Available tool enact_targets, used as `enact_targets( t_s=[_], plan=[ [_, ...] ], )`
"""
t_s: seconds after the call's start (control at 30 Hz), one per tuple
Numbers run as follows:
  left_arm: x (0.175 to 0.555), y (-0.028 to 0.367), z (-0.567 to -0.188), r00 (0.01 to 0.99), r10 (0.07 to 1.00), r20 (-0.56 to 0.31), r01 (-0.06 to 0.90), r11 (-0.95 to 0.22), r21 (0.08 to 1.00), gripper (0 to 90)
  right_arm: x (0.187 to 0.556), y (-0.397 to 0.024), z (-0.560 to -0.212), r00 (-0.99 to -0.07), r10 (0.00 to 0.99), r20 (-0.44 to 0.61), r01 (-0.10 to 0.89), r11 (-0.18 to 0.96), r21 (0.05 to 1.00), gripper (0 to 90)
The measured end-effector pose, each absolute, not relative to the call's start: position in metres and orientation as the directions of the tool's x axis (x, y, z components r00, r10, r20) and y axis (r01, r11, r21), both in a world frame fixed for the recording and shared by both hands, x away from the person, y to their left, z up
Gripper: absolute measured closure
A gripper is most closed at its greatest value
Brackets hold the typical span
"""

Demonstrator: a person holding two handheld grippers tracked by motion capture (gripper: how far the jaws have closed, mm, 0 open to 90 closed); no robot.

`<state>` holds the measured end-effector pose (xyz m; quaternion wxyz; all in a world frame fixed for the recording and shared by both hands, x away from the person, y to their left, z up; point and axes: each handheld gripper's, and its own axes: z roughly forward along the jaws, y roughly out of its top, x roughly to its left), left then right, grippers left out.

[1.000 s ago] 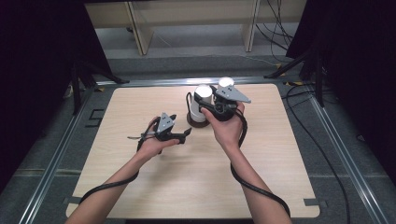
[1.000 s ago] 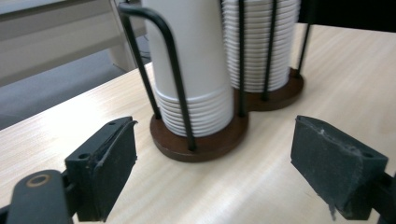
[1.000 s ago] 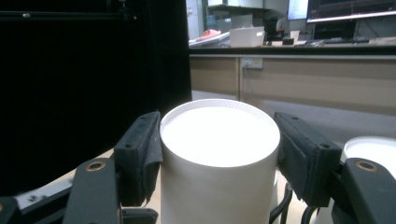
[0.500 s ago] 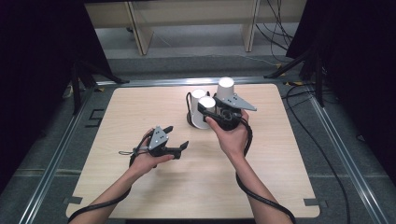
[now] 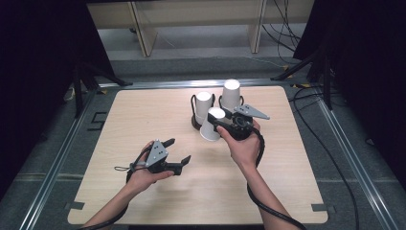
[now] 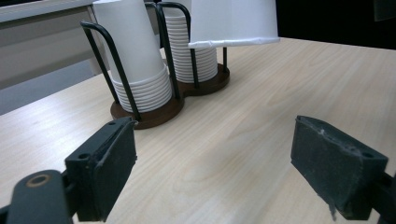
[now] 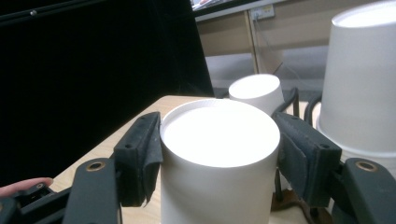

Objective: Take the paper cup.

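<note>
In the high view, the right gripper [image 5: 221,122] is clamped on one upside-down paper cup [image 5: 210,125], held above the table [image 5: 143,110] just in front of the cup holder [image 5: 196,122] near the far edge, probably so it stays clear of the stacks.

In the left gripper view, the left gripper [image 6: 215,163] has its jaws apart and empty, facing the holder.

In the right gripper view, both pads squeeze the cup's sides.
</note>
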<state>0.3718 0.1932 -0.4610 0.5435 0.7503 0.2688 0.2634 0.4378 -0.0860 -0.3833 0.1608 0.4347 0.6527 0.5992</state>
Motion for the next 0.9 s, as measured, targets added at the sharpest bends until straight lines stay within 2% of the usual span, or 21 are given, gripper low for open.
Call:
enact_targets(
  t_s=[0.43,0.67,0.73,0.9],
  plan=[
    [0.358,0.199,-0.467,0.715,0.692,0.1,0.127,-0.27,0.954,14.0,0.436,-0.094,-0.399,-0.519,0.737,0.433,0.484,-0.164,0.859,35.1],
    [0.356,0.194,-0.472,0.727,0.68,0.099,0.116,-0.263,0.958,14.1,0.436,-0.093,-0.406,-0.501,0.717,0.484,0.53,-0.188,0.827,35.1],
    [0.355,0.192,-0.473,0.728,0.678,0.1,0.12,-0.27,0.955,14.0,0.437,-0.094,-0.409,-0.501,0.729,0.467,0.524,-0.175,0.834,35.0],
    [0.355,0.187,-0.475,0.739,0.666,0.102,0.115,-0.274,0.955,13.9,0.436,-0.094,-0.414,-0.482,0.703,0.524,0.561,-0.212,0.8,35.0]
  ],
)
